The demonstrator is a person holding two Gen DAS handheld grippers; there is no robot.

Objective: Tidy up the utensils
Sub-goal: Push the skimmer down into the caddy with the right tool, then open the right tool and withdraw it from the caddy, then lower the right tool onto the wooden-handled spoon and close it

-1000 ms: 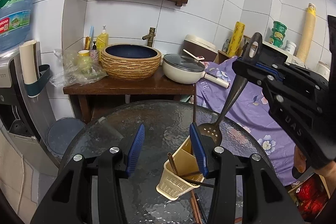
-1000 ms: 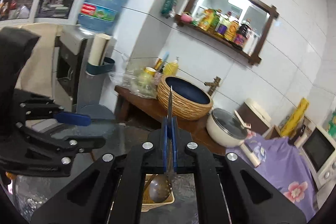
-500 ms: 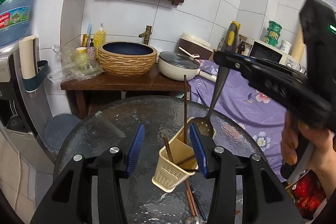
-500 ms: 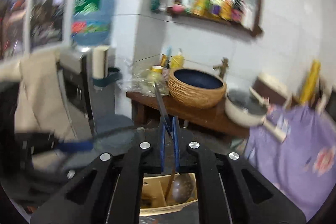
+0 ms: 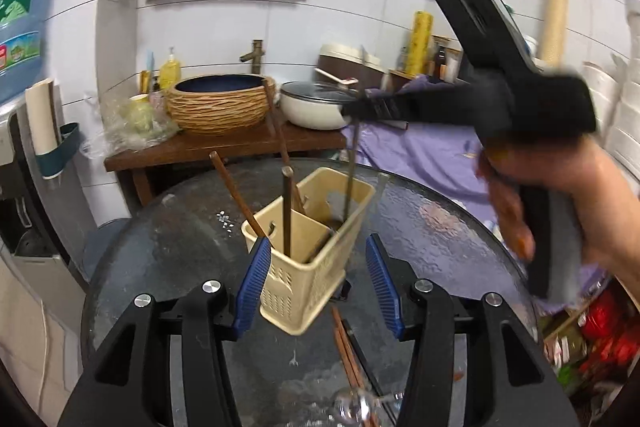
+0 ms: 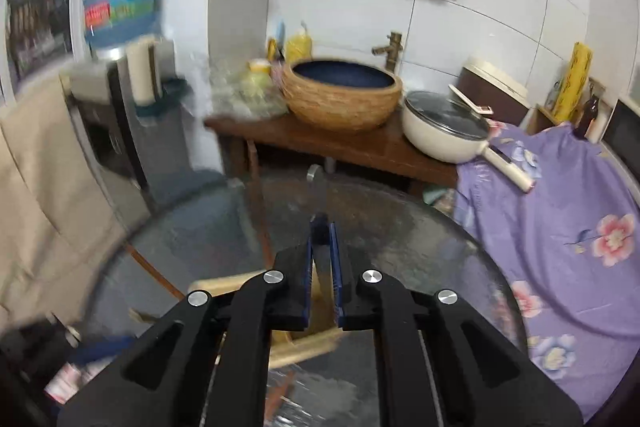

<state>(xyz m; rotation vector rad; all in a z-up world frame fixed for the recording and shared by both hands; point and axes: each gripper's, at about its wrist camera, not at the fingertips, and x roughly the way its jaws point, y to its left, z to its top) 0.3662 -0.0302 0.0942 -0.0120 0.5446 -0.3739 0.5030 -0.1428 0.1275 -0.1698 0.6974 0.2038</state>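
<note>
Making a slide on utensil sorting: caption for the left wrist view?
Right gripper lowers a slotted spatula into the cream utensil caddy, which sits between the open left gripper fingers.

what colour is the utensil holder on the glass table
Cream, a pale yellowish plastic with small slots in its sides. The utensil holder shows best in the left wrist view.

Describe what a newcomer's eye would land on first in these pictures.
Centre stage is the cream utensil holder on the glass table, sticks poking out, framed by the left tongs. Above it, the right tongs lower a metal utensil into the holder. Behind stands a woven basin.
</note>
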